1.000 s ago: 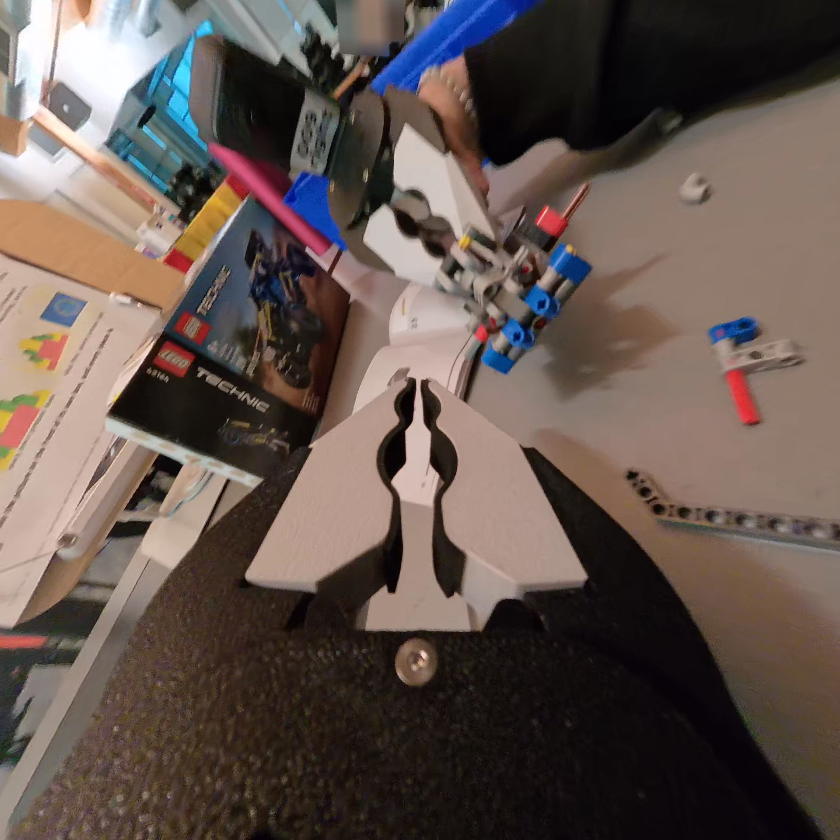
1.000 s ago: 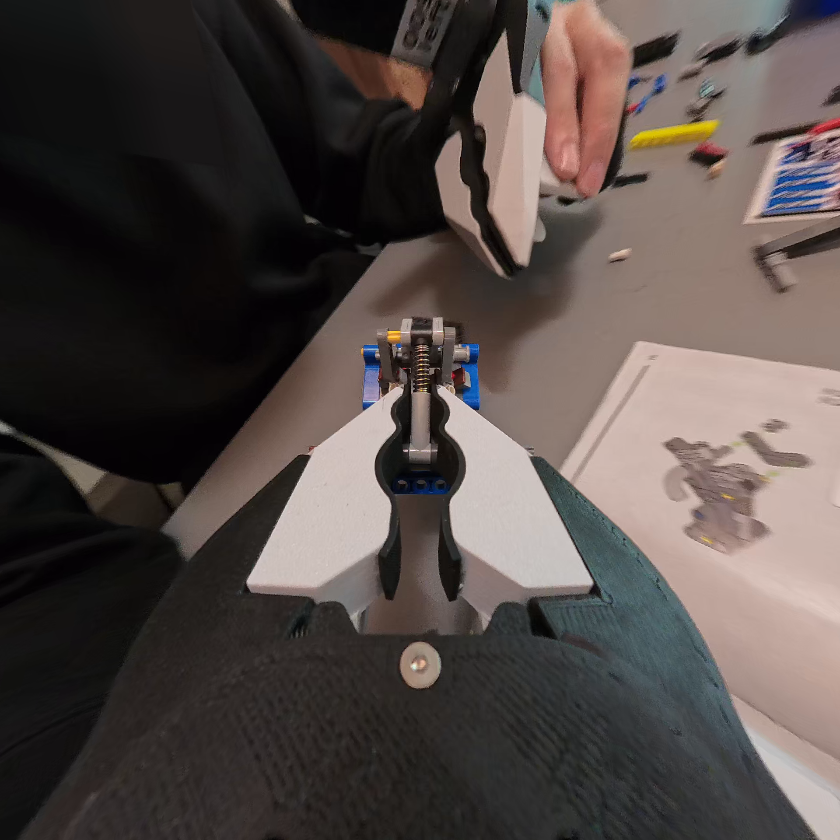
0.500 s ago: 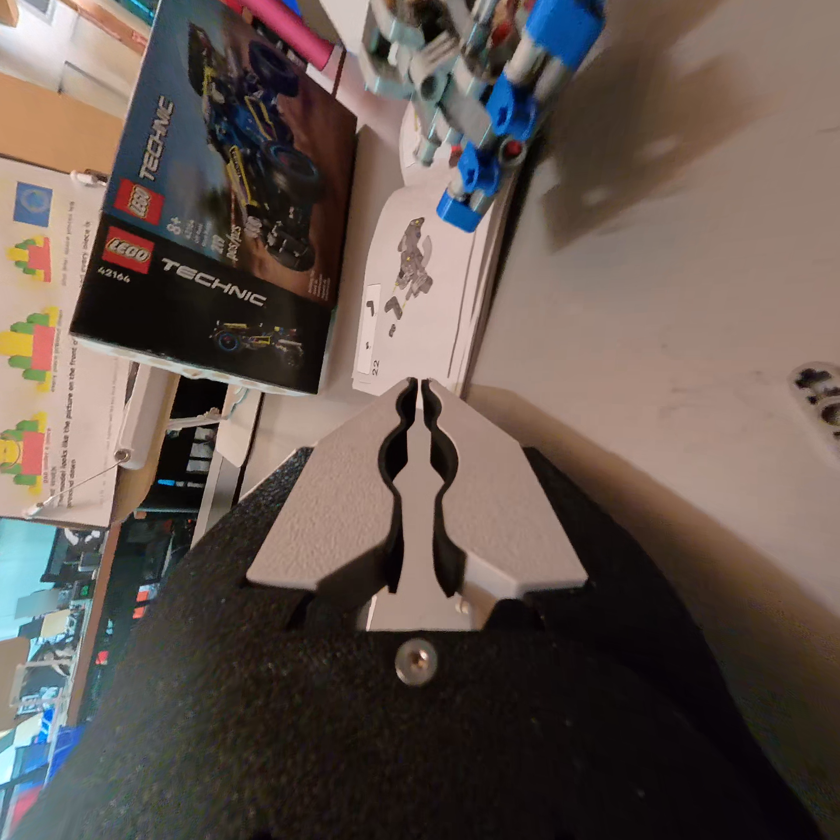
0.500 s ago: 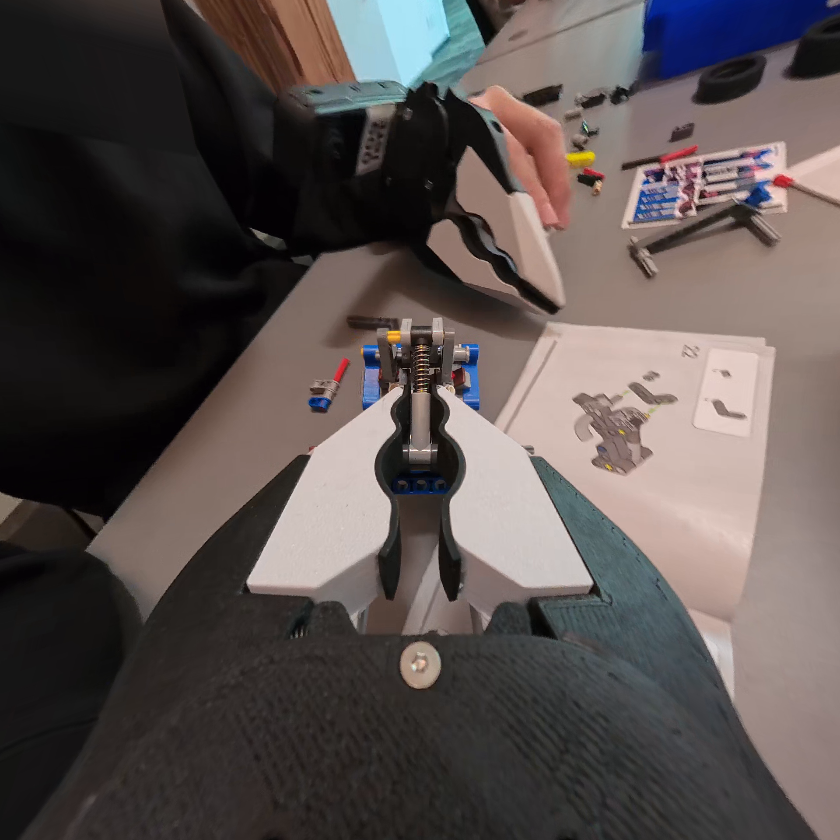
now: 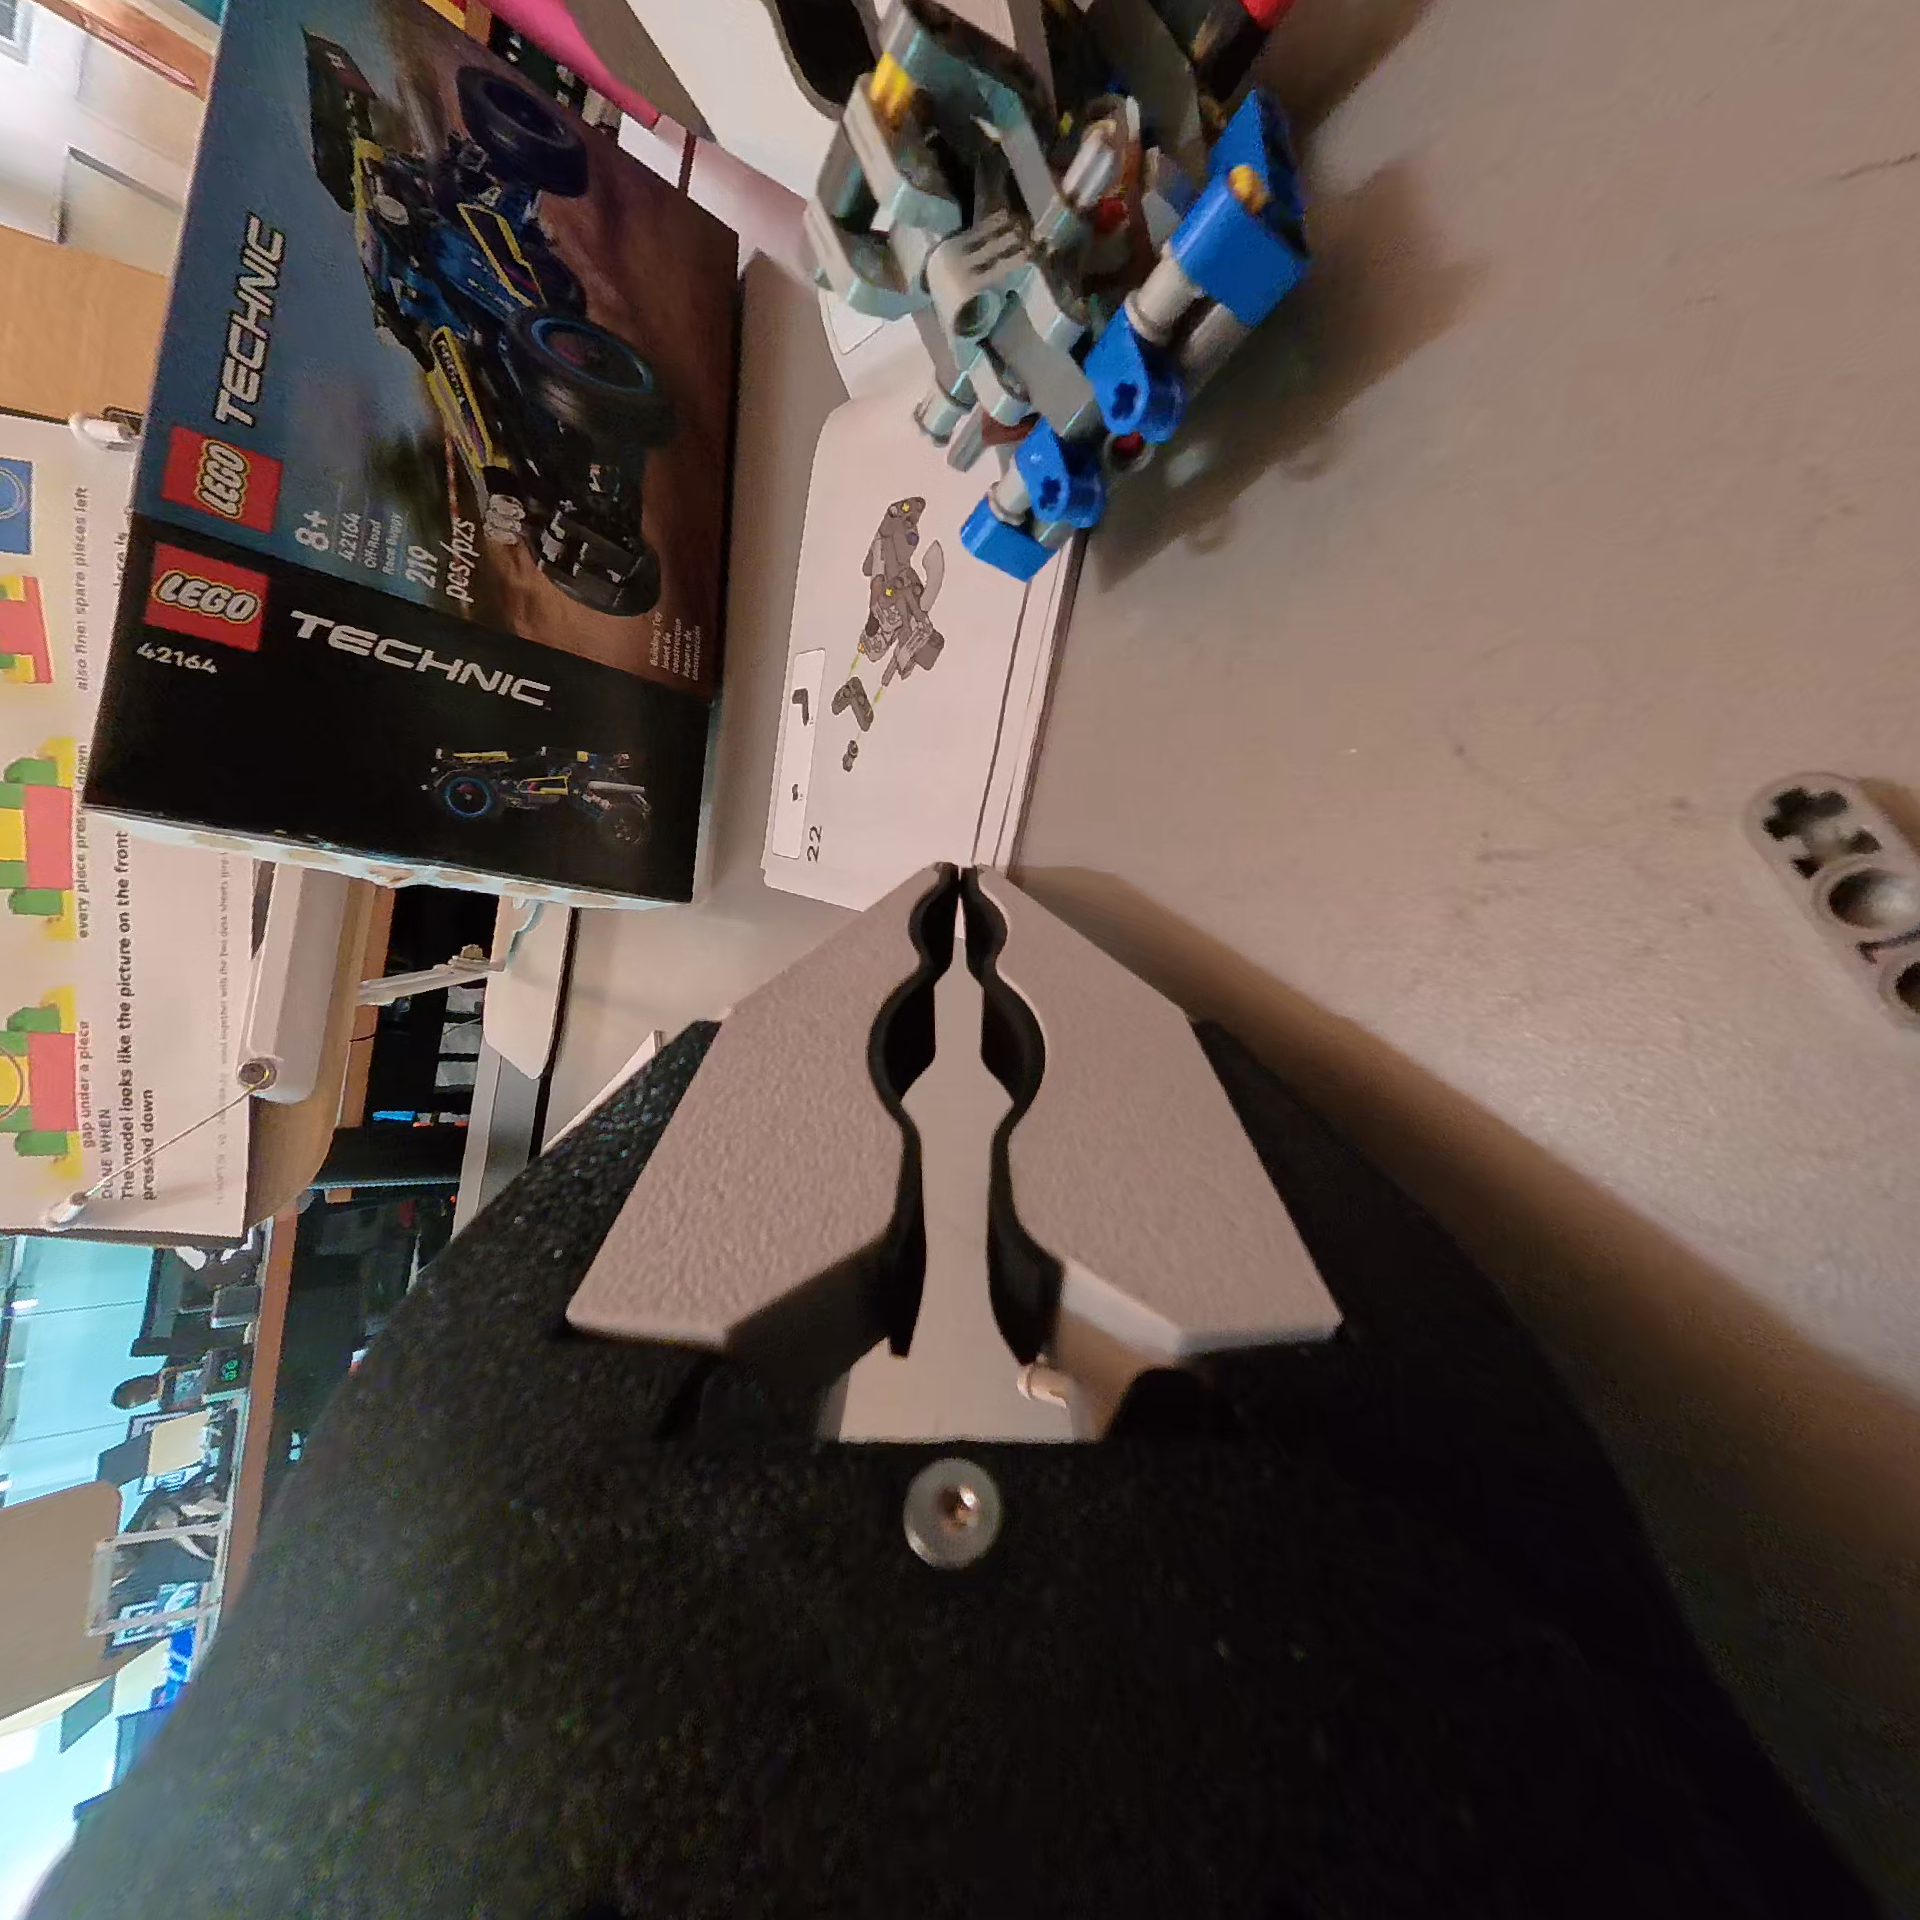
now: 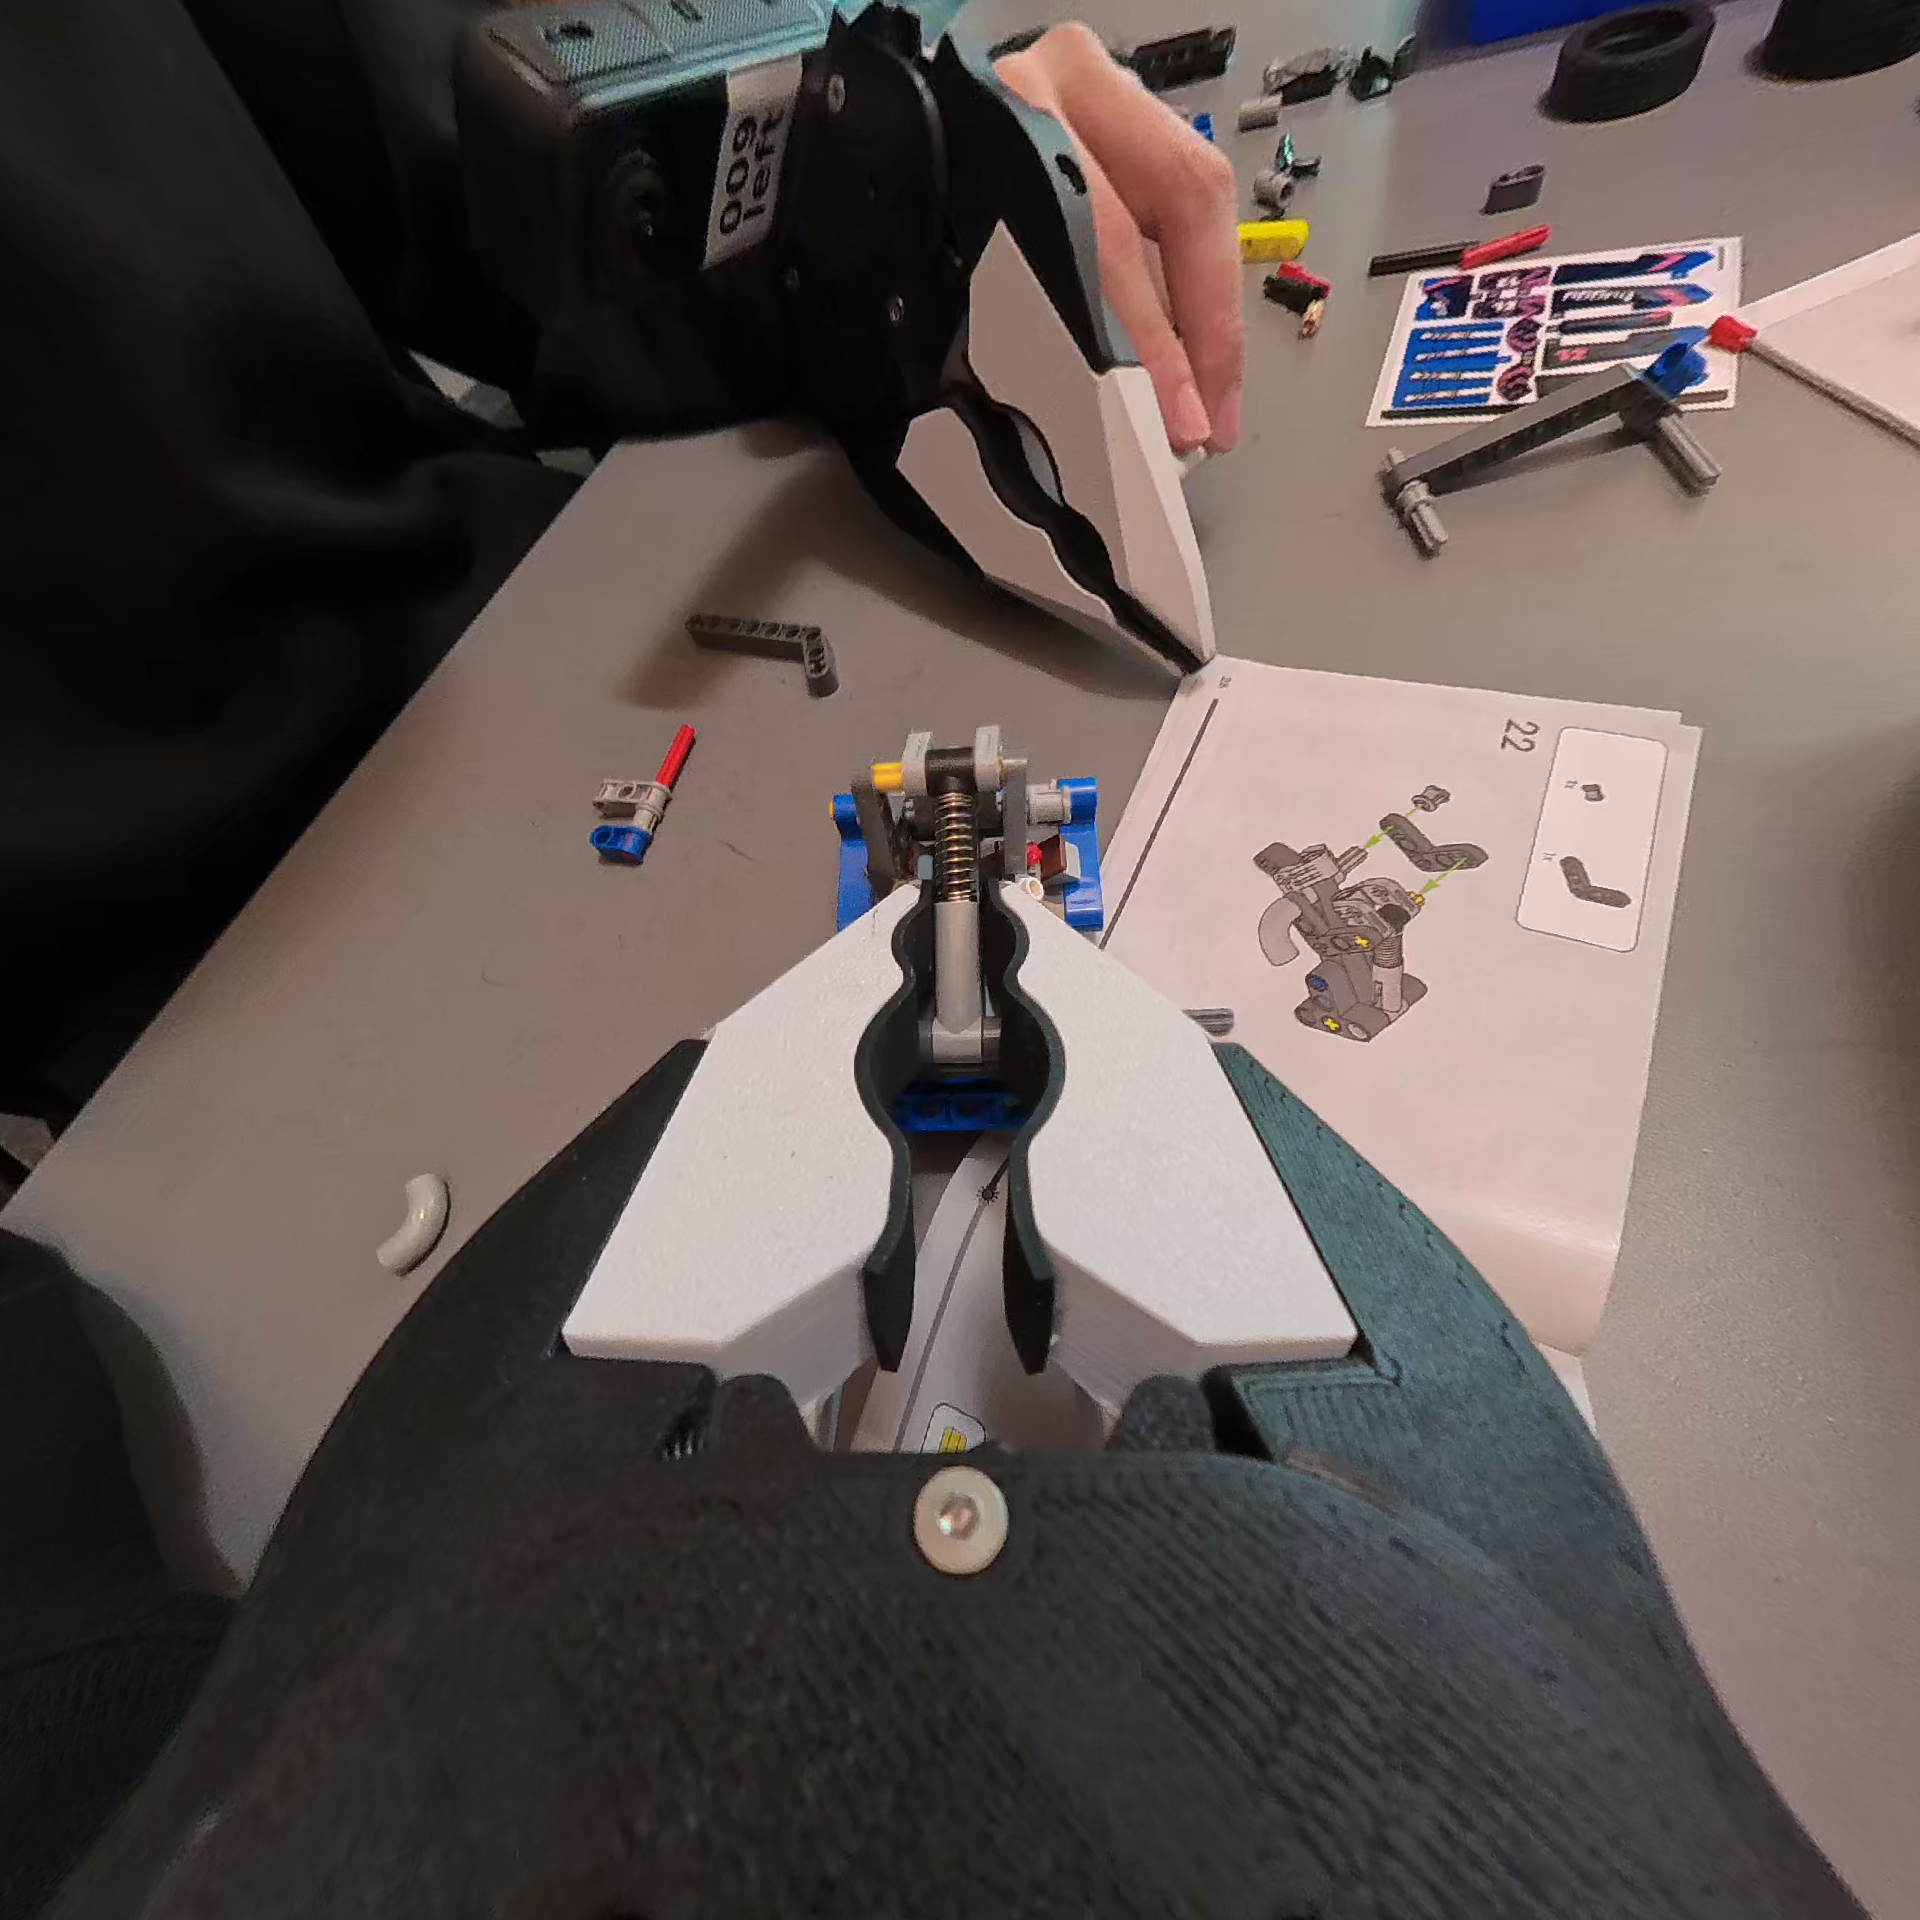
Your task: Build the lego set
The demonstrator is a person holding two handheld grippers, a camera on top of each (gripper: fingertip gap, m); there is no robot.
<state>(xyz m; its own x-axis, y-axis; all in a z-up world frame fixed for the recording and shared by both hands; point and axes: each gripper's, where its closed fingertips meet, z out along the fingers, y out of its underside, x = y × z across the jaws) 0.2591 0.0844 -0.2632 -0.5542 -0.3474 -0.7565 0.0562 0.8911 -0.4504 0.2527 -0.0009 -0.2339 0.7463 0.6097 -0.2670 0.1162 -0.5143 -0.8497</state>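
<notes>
A: We see the right gripper clamped on the model; pads press the grey shock w/ the spring on both sides; blue base sticks out past the tips, over the grey table.

B: Agreed; and the left gripper? We see its tips together, nothing between them; they sit at the near corner of the booklet.

A: Same from the right view; left gripper points down, tips at the booklet corner, a hand on it; whether tips touch the paper, we can't tell.

B: Model shows up top in the left view too, over the far end of the booklet; box lies just left of the booklet.

A: Around the model we see a red-blue pin piece to the left, apart from it; a dark bent beam beyond that, near the left gripper; a small white curved bit by the table edge.

B: Far side: sticker sheet w/ a grey beam assy lying partly on it; loose bits and a tyre behind; a pale beam at the right edge of the left view.
</notes>
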